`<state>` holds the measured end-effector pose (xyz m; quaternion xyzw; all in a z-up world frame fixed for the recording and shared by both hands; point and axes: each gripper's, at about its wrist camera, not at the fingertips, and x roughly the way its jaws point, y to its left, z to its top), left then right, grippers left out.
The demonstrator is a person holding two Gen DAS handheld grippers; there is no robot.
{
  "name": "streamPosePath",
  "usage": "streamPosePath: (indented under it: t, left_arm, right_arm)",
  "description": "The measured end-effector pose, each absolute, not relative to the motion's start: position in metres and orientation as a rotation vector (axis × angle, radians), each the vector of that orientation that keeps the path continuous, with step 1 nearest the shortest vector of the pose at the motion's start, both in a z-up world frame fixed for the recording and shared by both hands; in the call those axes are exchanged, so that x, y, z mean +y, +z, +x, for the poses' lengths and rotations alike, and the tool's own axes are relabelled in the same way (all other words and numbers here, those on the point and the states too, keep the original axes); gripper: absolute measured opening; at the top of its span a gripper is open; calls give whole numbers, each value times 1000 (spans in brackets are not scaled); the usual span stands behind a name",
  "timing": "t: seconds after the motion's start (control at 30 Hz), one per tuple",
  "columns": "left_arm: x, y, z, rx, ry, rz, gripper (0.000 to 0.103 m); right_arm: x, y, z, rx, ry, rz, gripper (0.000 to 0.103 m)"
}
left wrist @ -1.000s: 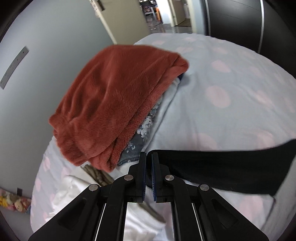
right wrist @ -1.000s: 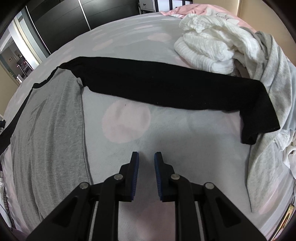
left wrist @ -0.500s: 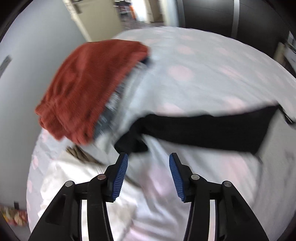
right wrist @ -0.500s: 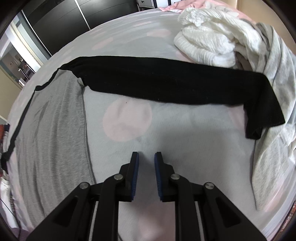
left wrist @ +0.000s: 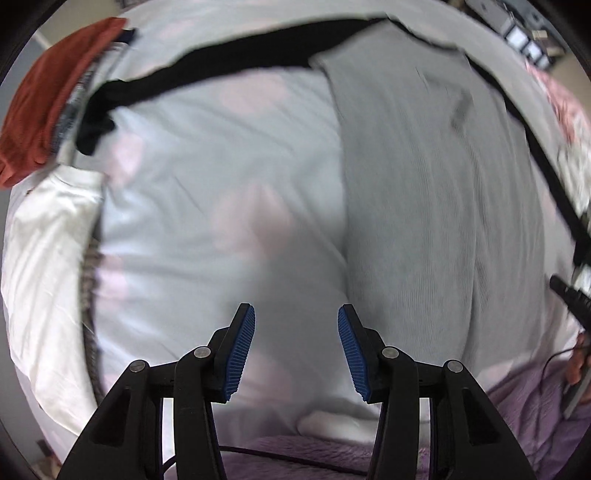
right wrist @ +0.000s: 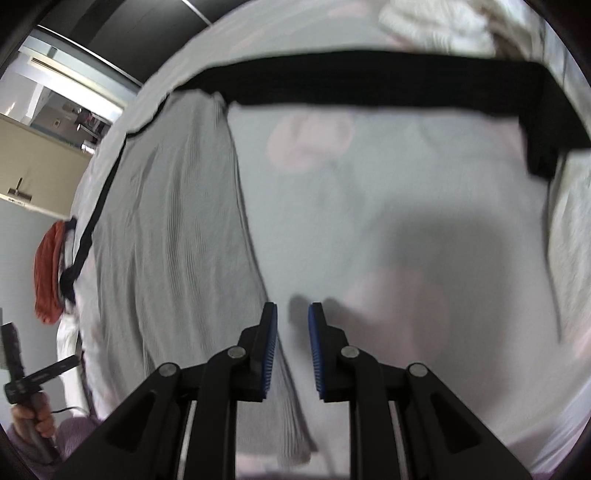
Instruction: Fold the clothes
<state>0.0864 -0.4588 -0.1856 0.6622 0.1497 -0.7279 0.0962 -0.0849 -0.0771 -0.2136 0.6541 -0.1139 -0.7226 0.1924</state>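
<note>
Two grippers in play, and neither has anything in it right now. Left gripper point(left wrist: 296, 325) points down at the bed sheet point(left wrist: 207, 192), blue pads spread well apart with only bare sheet showing between them. Right gripper point(right wrist: 292, 317) has its pads a narrow gap apart, nothing pinched, just sheet and the pads' own shadow past the tips.

The thing being folded is a grey shirt point(left wrist: 436, 206) with black sleeves, lying flat on the pale sheet with faint pink dots. From the left gripper, the grey body sits just ahead and to the right of the right pad, its near edge running up and away. One black sleeve point(left wrist: 229, 70) stretches off ahead to the left and ends crumpled by a rust-red fleecy garment point(left wrist: 44, 96) at the far left.

From the right gripper, the grey body is just left of the left pad, hem running down beside it. The other black sleeve point(right wrist: 369, 85) lies straight across, well ahead of the tips, cuff bent down at far right. White clothes point(right wrist: 436, 22) are piled beyond it. A hand point(right wrist: 33, 417) shows at bottom left, gripping a black handle. Everything's a bit motion-blurred.
</note>
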Motion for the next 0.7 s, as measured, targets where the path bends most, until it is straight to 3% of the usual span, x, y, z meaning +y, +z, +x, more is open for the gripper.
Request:
streamPosePath:
  t: [0.3,0.6,0.7]
  left_arm:
    - [-430,-215,90,476,-2056,2039,49]
    - [-386,-221,74,388,-2125,2058,49]
    - [-385,-216,77,467,-2191,2058,49]
  right_arm:
    - [-59,-214,-55,-430,-1937,1926,17]
    - [-80,-211,-40,-280,-1941,1929,17]
    - [-85,-212,-39,-273,-1930,1933,17]
